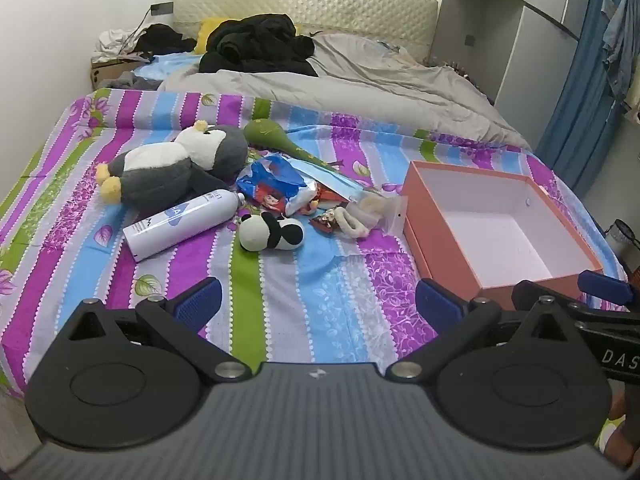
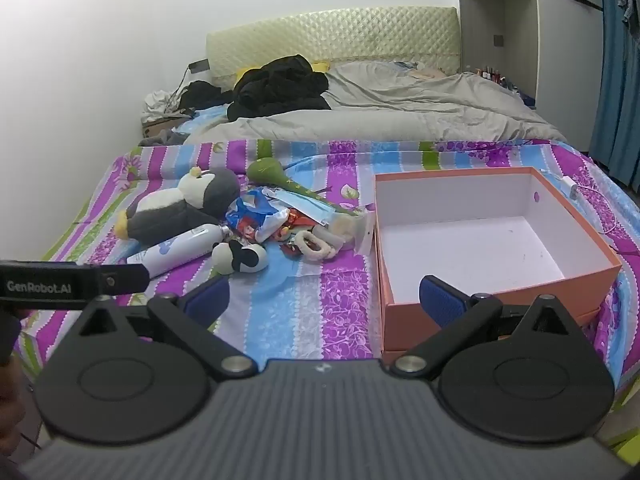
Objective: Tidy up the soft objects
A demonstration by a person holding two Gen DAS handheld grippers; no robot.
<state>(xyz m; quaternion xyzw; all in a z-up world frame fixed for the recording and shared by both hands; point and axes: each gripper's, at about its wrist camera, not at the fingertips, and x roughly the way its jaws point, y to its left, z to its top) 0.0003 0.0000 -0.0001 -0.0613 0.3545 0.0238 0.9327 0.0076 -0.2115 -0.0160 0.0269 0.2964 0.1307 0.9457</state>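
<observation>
On the striped bedsheet lies a grey and white penguin plush (image 1: 176, 168) (image 2: 180, 204). A small panda plush (image 1: 272, 232) (image 2: 240, 258) rests nearer to me. Between them lies a white bottle (image 1: 184, 220) (image 2: 176, 252). A blue snack bag (image 1: 276, 184) (image 2: 258, 216), a green club-shaped toy (image 1: 280, 140) (image 2: 280, 178) and a cream fluffy hair tie (image 1: 354, 222) (image 2: 316, 246) sit in the pile. An open orange box (image 1: 424, 208) (image 2: 420, 316) with a white inside stands at the right. My left gripper (image 1: 318, 304) hangs open above the sheet. My right gripper (image 2: 324, 302) is open too, its right finger over the box's near corner.
A grey duvet (image 1: 360, 76) (image 2: 400, 116) and a heap of black clothes (image 1: 256, 46) (image 2: 280, 84) fill the far half of the bed. A white cable plug (image 2: 570, 188) lies beyond the box. Blue curtains (image 1: 592, 80) hang at the right.
</observation>
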